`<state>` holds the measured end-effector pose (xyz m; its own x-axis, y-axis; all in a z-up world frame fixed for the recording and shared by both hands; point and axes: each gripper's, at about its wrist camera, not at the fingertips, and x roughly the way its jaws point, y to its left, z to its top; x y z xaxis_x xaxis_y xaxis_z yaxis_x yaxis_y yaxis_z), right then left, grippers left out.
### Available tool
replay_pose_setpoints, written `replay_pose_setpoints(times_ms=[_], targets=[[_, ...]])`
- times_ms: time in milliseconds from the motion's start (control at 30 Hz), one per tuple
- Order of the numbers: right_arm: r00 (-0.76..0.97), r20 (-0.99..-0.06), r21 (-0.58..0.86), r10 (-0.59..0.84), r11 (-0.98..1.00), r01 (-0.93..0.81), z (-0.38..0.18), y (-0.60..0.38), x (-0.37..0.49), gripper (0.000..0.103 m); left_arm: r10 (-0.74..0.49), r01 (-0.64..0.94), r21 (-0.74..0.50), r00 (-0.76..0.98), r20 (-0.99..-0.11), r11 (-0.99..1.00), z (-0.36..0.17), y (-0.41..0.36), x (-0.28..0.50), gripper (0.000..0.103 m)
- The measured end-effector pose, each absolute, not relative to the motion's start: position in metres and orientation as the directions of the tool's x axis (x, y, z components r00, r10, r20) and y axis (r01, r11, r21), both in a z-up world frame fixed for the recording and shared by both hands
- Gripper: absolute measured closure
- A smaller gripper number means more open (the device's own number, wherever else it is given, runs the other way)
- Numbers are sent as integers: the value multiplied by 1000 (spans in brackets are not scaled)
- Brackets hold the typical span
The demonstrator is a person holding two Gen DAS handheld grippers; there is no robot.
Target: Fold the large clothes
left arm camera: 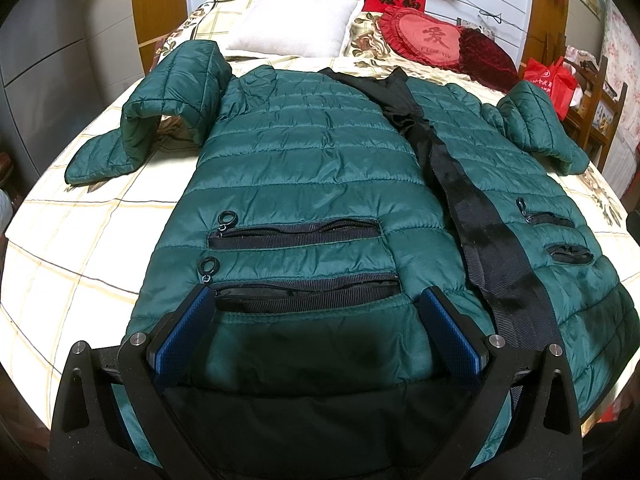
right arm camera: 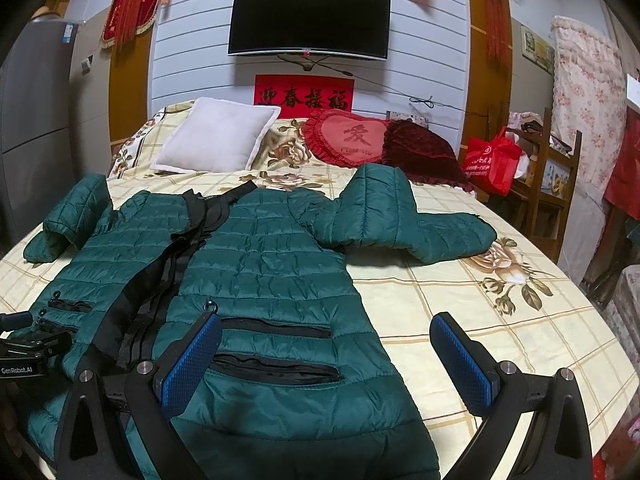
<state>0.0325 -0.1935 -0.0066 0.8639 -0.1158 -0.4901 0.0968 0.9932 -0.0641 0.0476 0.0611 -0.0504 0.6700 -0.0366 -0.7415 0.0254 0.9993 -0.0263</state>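
A dark green quilted puffer jacket (left arm camera: 304, 160) lies front up on the bed, hem toward me, black zipper band down the middle, sleeves bent at both sides. It also shows in the right wrist view (right arm camera: 260, 264). My left gripper (left arm camera: 316, 312) is open, its blue pads above the jacket's left lower hem by the pocket zippers. My right gripper (right arm camera: 326, 344) is open over the jacket's right hem edge; one fingertip (right arm camera: 200, 344) is over the pocket, the other (right arm camera: 456, 348) over the bedsheet. Neither holds anything.
The bed (right arm camera: 480, 320) has a cream checked floral sheet. A white pillow (right arm camera: 216, 136), a red heart cushion (right arm camera: 348, 136) and a maroon cushion (right arm camera: 420, 152) lie at the head. A wooden shelf with a red bag (right arm camera: 492, 160) stands right. A TV (right arm camera: 310, 20) hangs on the wall.
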Motion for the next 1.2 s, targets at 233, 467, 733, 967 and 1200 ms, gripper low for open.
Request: replay_pose_setpoints(times_ms=[233, 467, 733, 967, 1200], targets=[[864, -489, -64, -115, 993, 96, -6, -194, 32, 0, -36, 25, -26, 670, -742, 999, -51, 62, 48, 0], [864, -490, -63, -116, 993, 98, -7, -194, 32, 0, -35, 25, -25, 667, -744, 999, -51, 63, 47, 0], [868, -482, -74, -117, 993, 92, -2, -192, 30, 0, -35, 24, -25, 667, -744, 999, -51, 62, 47, 0], [864, -487, -70, -123, 992, 102, -4, -194, 30, 0, -34, 26, -23, 666, -745, 999, -51, 63, 47, 0], [866, -485, -71, -120, 993, 97, -5, -193, 30, 0, -35, 26, -24, 666, -745, 999, -51, 64, 46, 0]])
